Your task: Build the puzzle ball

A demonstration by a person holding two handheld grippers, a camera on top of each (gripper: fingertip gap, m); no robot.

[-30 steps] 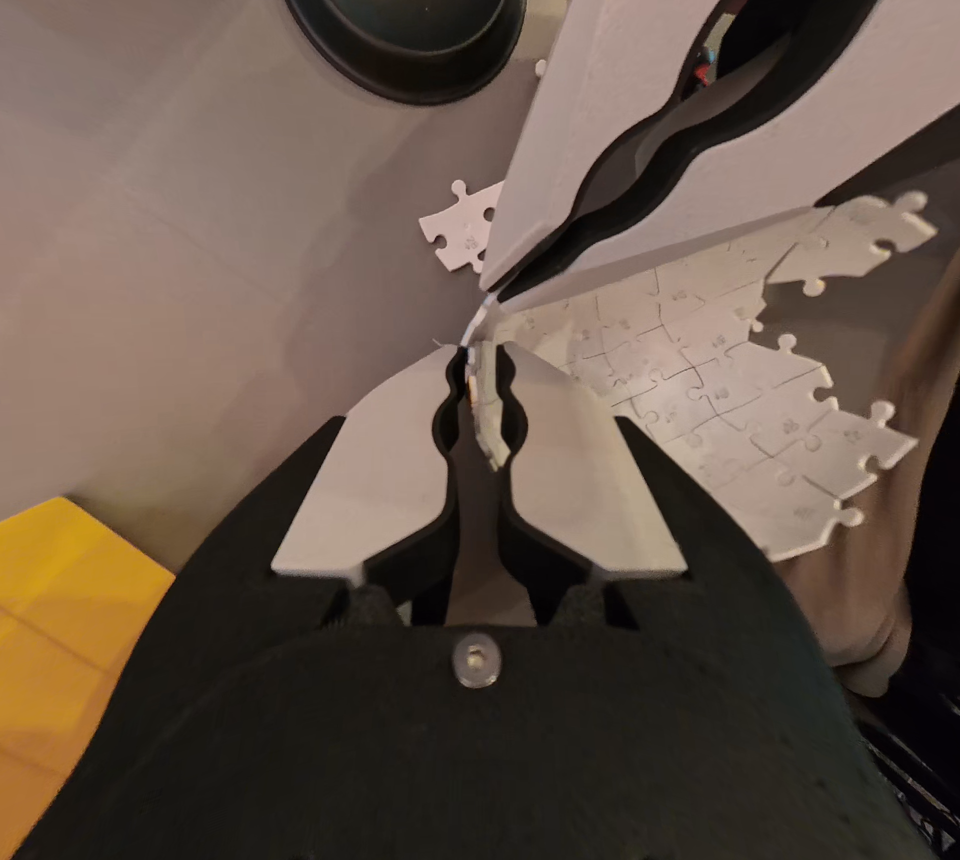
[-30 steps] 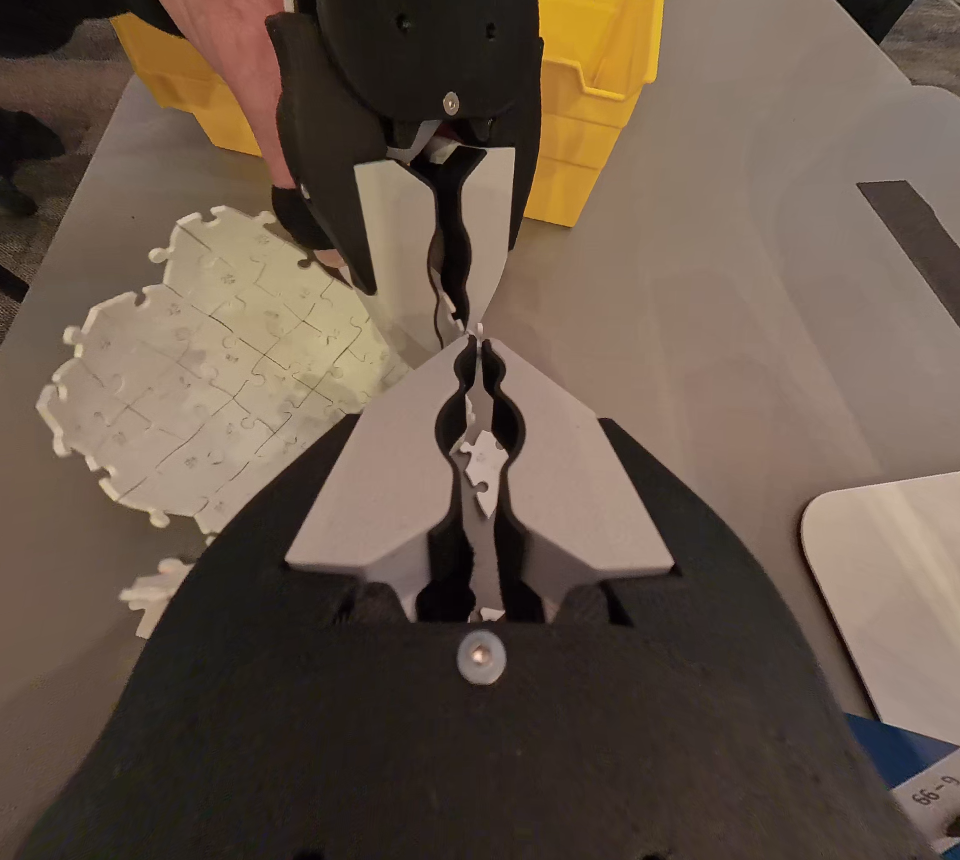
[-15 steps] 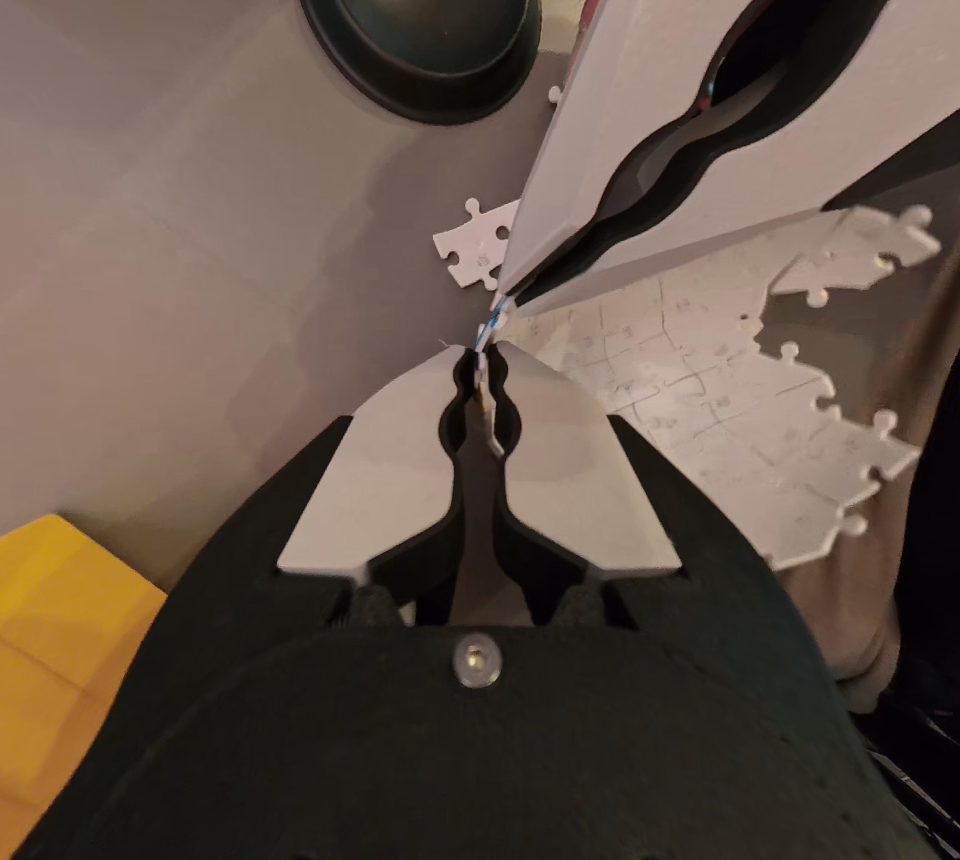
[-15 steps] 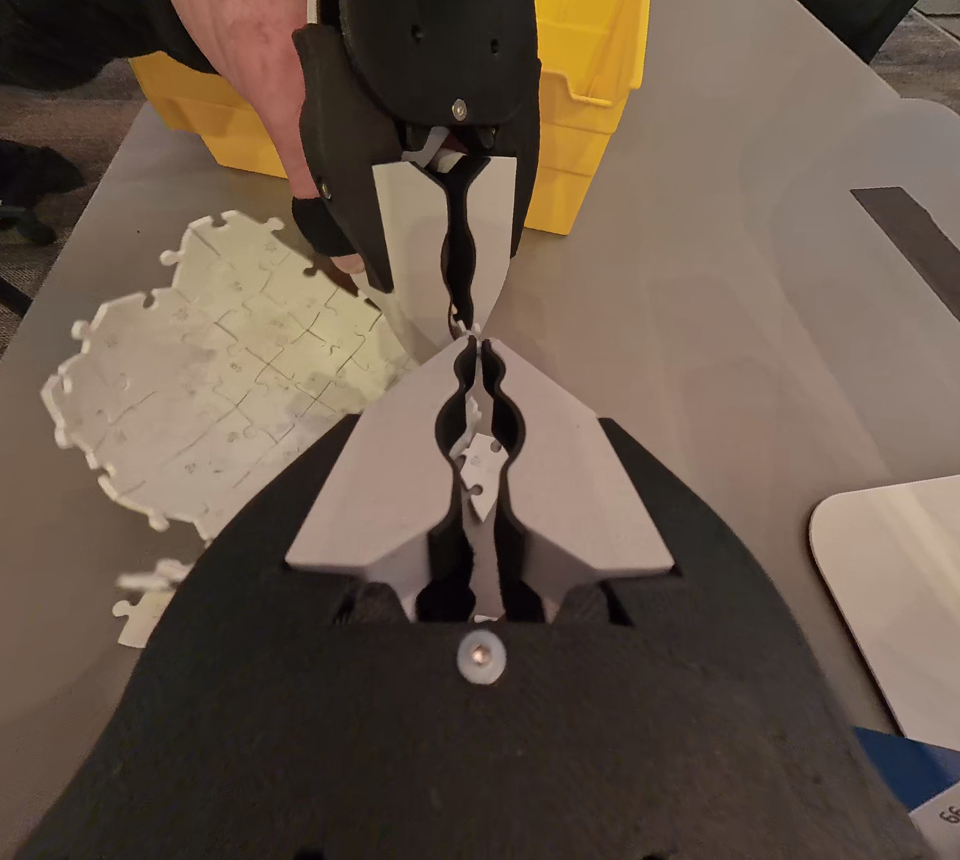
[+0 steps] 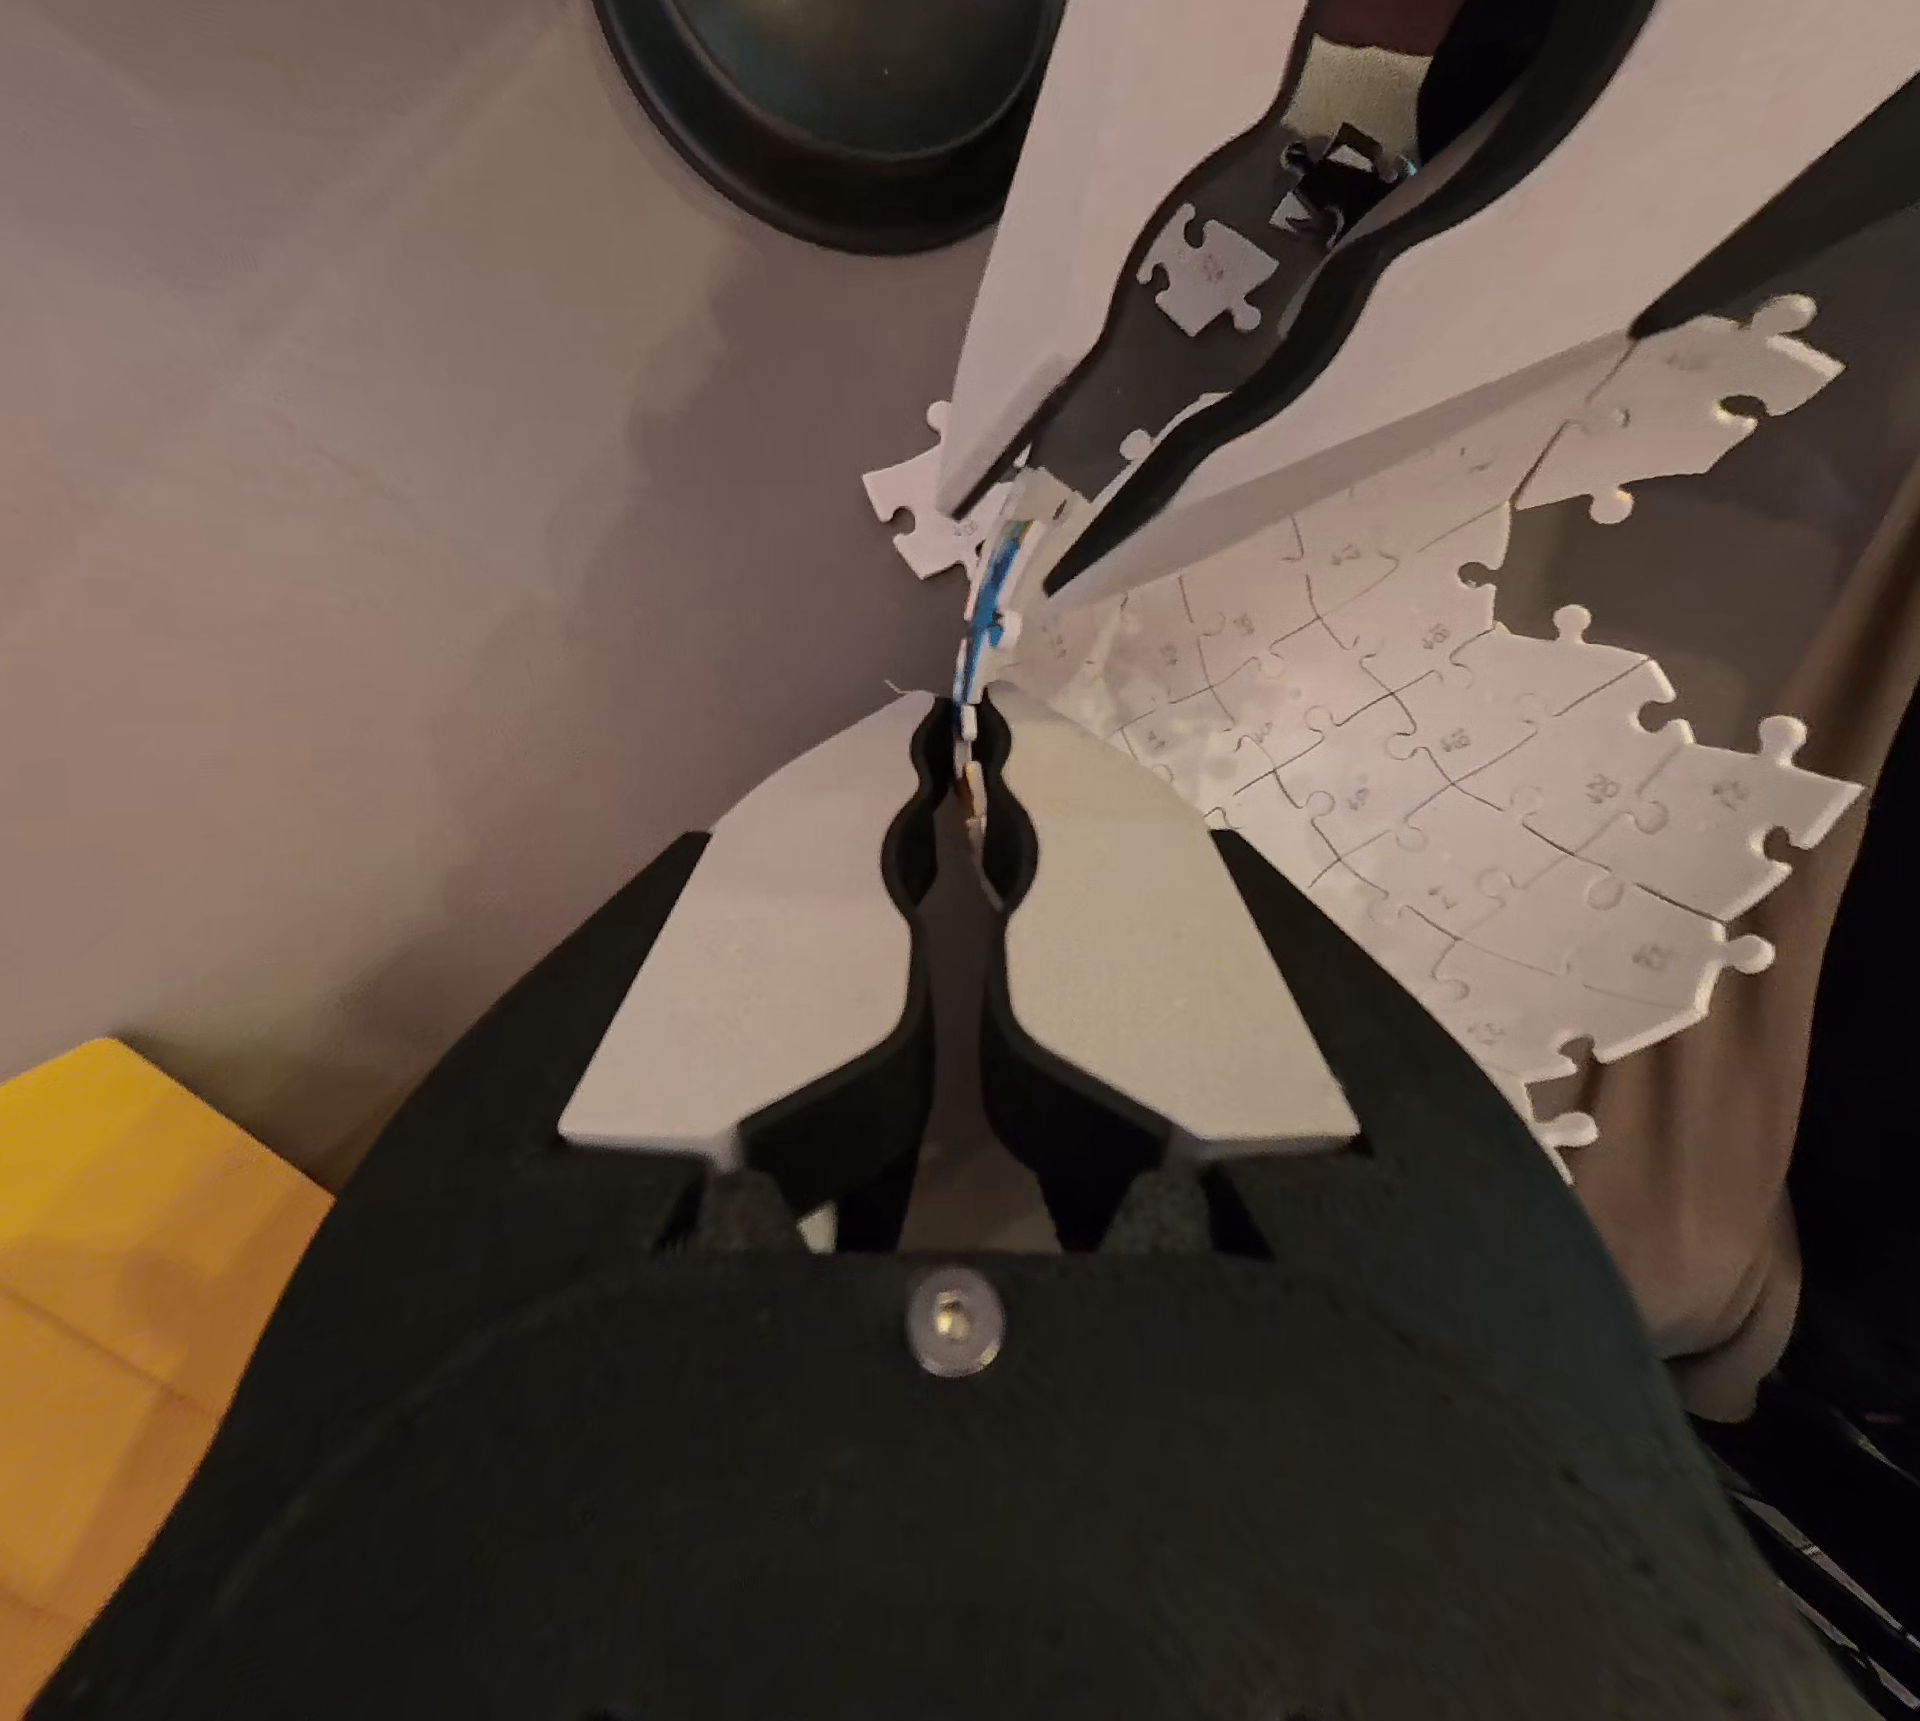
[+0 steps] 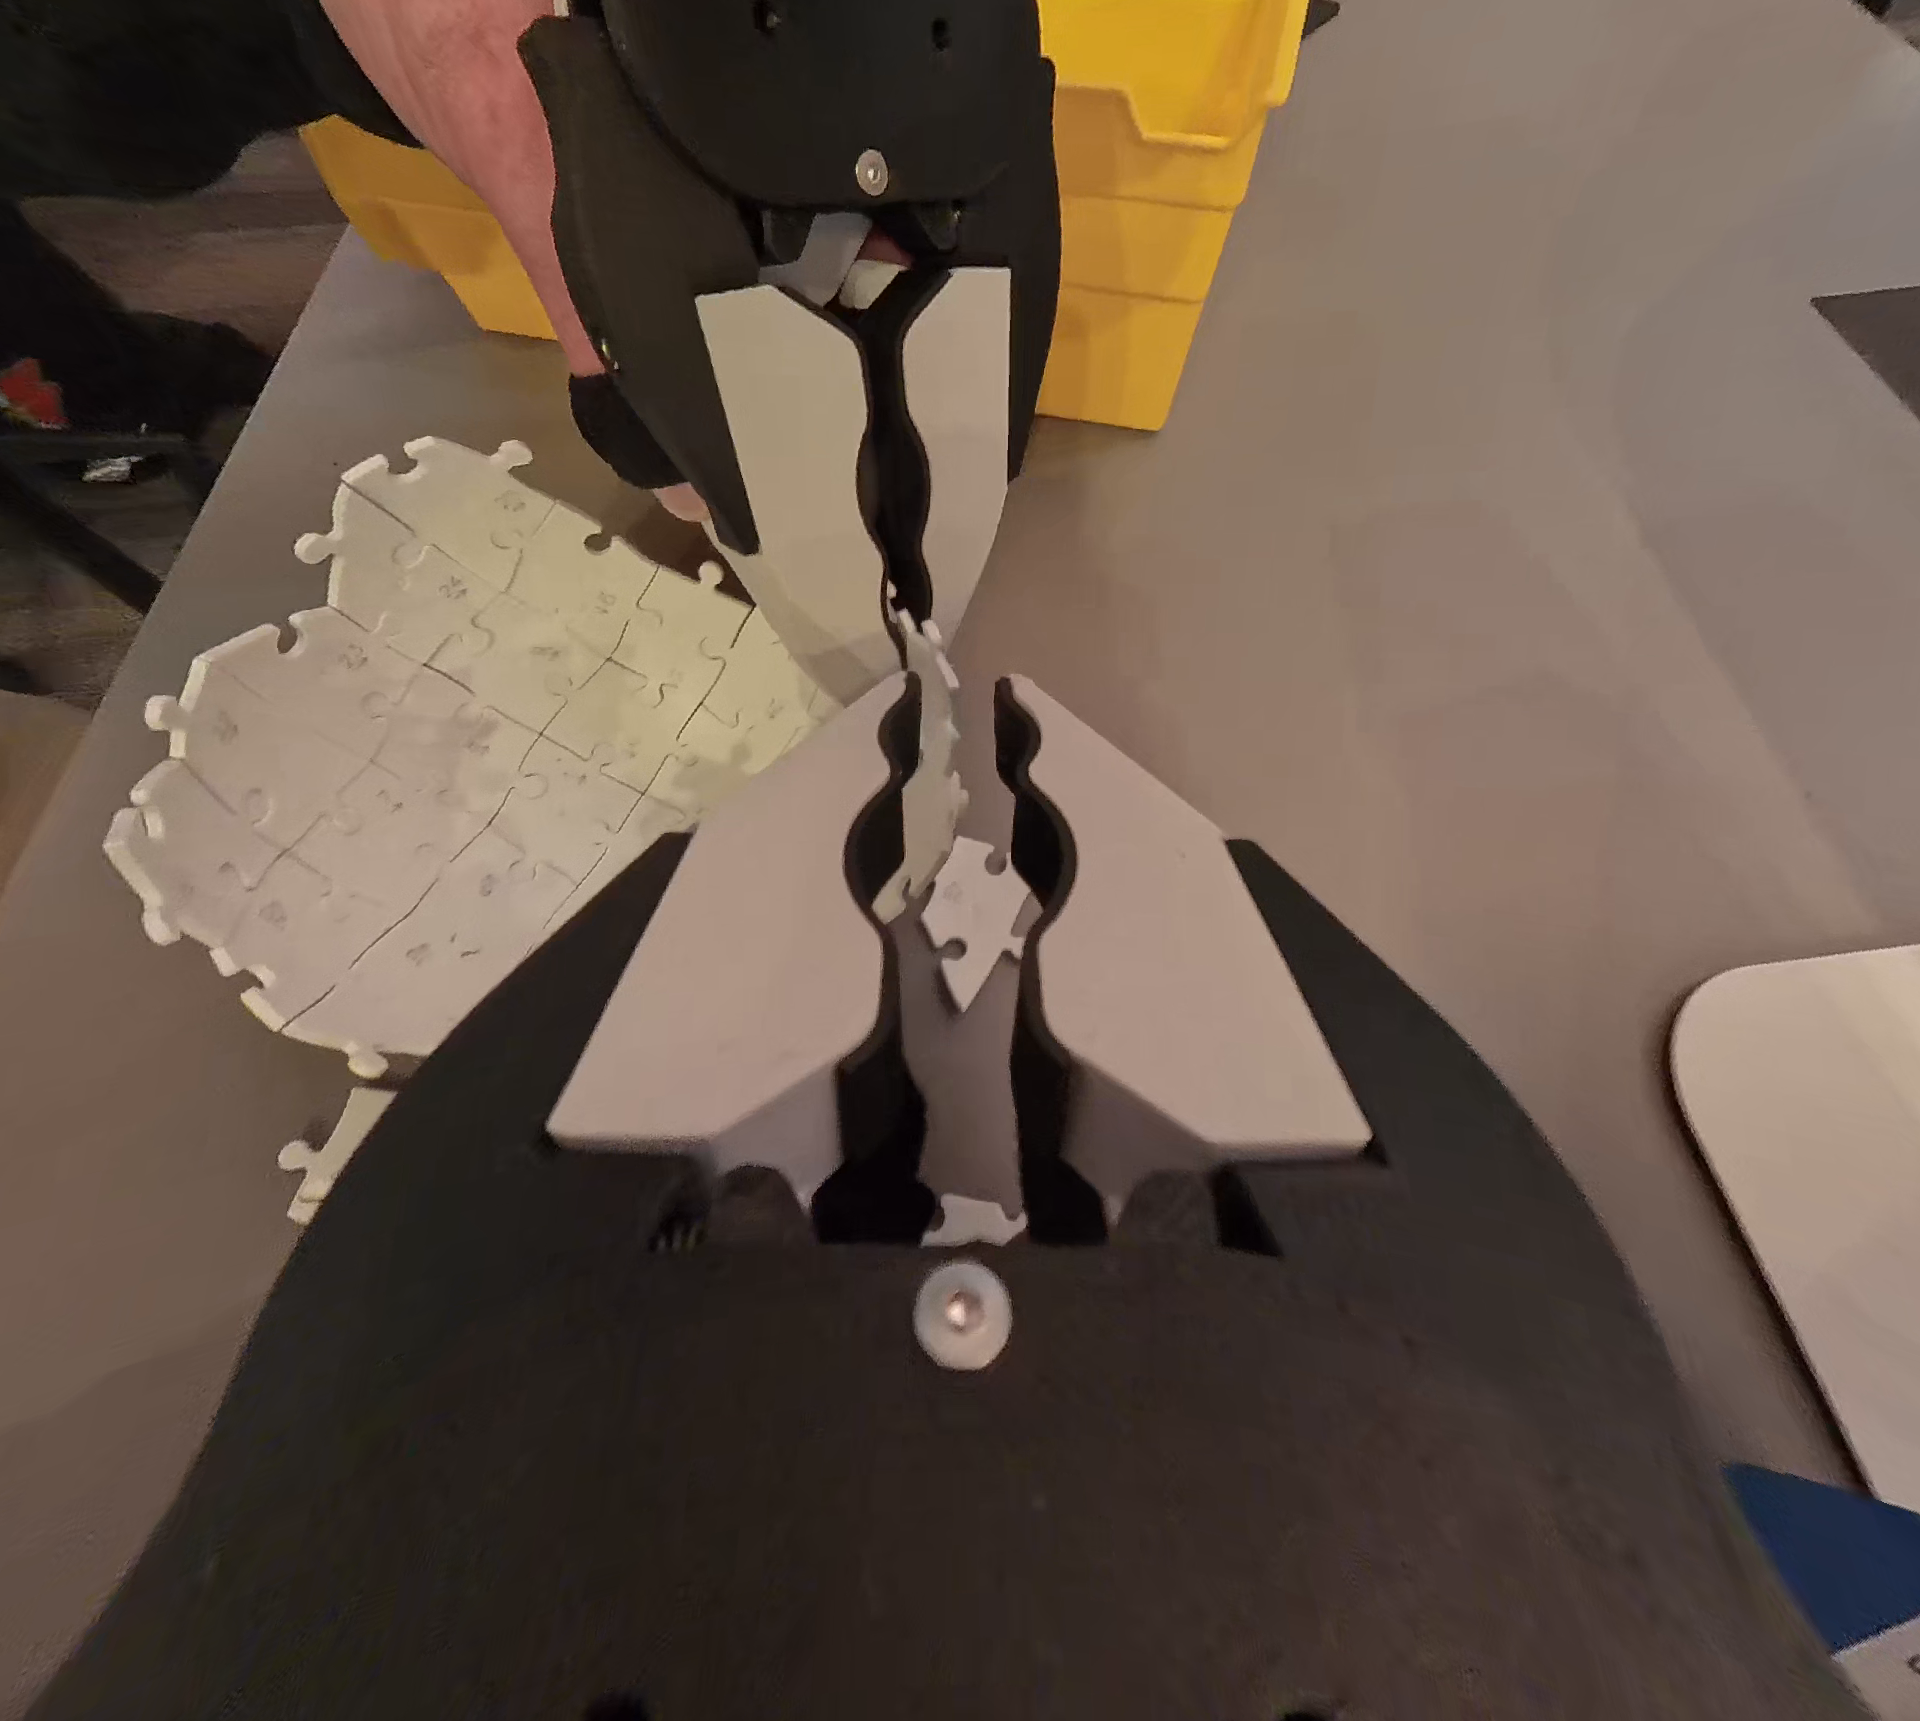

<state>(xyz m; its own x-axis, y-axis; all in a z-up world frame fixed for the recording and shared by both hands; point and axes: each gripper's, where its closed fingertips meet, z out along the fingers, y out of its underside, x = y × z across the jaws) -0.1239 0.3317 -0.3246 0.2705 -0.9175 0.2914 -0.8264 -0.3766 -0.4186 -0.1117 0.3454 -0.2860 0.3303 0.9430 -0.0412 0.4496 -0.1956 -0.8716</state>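
Right wrist view: right tool (image 6: 961, 695) parted, gripping nothing; at twelve o'clock the left tool (image 6: 902, 606) pinches the curved puzzle strip (image 6: 935, 757), which might twist loose.

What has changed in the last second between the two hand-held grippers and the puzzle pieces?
The right hand-held gripper has opened its jaws and let go of the small joined pieces. The left hand-held gripper stays shut on their far end. The large assembled section, the yellow bin and the black bowl stay on the table as before.
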